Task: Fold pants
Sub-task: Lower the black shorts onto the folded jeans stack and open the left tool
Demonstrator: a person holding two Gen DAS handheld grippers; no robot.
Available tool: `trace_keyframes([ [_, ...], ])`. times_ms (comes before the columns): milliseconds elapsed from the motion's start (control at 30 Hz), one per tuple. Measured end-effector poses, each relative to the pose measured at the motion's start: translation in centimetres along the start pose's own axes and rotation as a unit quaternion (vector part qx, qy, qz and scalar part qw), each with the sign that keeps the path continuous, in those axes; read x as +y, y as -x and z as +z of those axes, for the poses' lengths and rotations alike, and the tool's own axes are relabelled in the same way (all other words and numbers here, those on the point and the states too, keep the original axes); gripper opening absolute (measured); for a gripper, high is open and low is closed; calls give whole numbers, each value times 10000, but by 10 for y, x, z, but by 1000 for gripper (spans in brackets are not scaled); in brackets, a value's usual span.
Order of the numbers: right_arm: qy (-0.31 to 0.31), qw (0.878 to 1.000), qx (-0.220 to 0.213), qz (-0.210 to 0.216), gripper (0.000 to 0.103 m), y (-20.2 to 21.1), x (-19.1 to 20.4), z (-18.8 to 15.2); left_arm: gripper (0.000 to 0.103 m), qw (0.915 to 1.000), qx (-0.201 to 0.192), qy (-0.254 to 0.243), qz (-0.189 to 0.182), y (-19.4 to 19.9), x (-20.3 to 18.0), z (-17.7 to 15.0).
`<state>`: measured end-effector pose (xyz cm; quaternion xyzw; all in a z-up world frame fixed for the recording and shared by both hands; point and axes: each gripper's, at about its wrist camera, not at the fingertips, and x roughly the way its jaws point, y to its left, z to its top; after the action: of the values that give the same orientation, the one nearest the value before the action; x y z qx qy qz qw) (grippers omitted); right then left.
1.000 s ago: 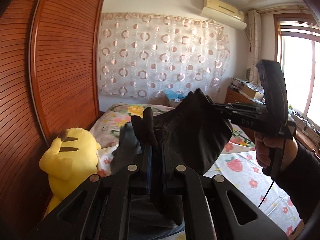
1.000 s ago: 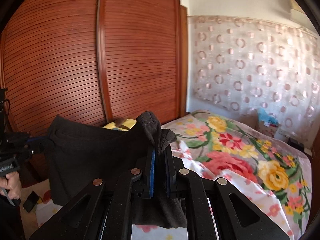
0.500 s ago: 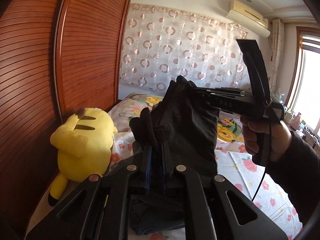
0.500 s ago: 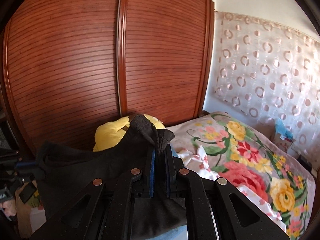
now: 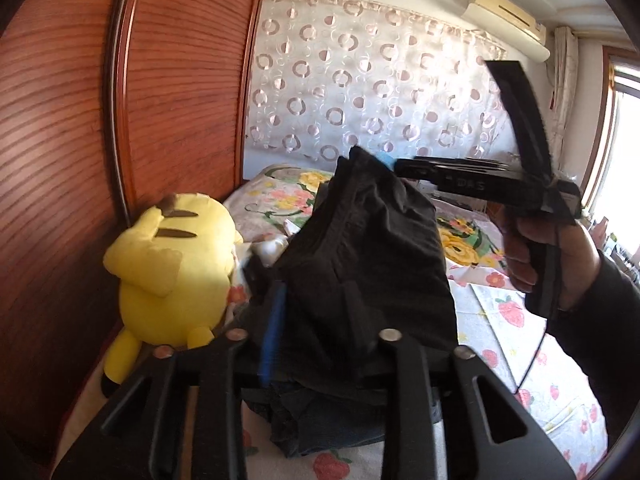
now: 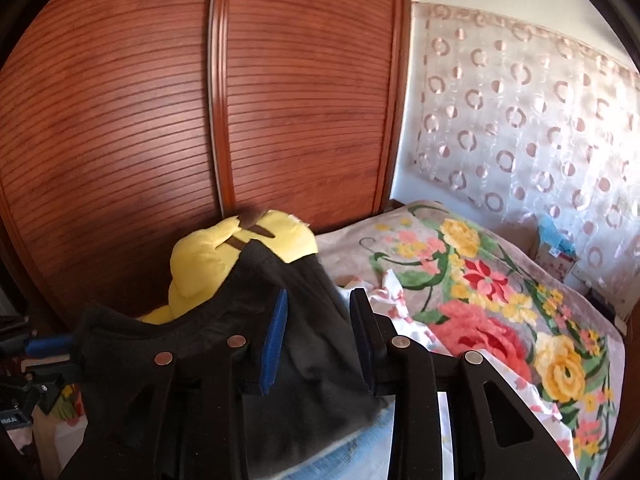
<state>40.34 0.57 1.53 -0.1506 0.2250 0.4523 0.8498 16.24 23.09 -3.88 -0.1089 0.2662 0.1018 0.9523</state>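
**Checking the Pants Against Both Opened Grippers**

Hanging above the bed (image 5: 500,320), the black pants (image 5: 368,248) lay bunched across both tools, not flat on the sheet. A blue denim garment (image 5: 320,428) lay directly beneath them.

Left gripper (image 5: 308,292): the jaws stood wide apart. Cloth draped over and between them, and neither pad pinched it. From this gripper the pants rose toward 1 o'clock, where their top edge met the tip of the other tool.

Right gripper (image 6: 320,294): the jaws also stood wide apart. Cloth rested against the blue pad at 9 o'clock of the gap and stood clear of the bare finger at 3 o'clock.

Long axis: in the right wrist view the upper hem ran from the centre out toward 9 o'clock, ending at the left tool. The pants therefore spanned tool to tool, with neither one clearly nearer.

Judgement: with nothing clamped, the cloth would probably drop toward 6 o'clock onto the denim. The yellow plush toy (image 5: 172,260) sat near, at 9 o'clock, and could catch a loose edge.
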Motion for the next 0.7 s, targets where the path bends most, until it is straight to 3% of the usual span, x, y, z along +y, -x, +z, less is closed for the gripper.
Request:
trace_keyframes([
  [100, -104, 9998, -104, 101, 33, 16, -2, -13, 66, 9999, -11, -123, -40, -2, -4, 7],
  [167, -98, 9998, -95, 170, 33, 22, -1, -23, 77, 9998, -57, -192, -50, -4, -9, 12],
  [367, -9, 9989, 12, 467, 30, 18, -2, -43, 77, 9991, 181, -375, 15, -26, -18, 9],
  [700, -294, 9987, 367, 202, 30, -32, -28, -33, 77, 9976, 507, -386, 269, -52, -7, -7],
])
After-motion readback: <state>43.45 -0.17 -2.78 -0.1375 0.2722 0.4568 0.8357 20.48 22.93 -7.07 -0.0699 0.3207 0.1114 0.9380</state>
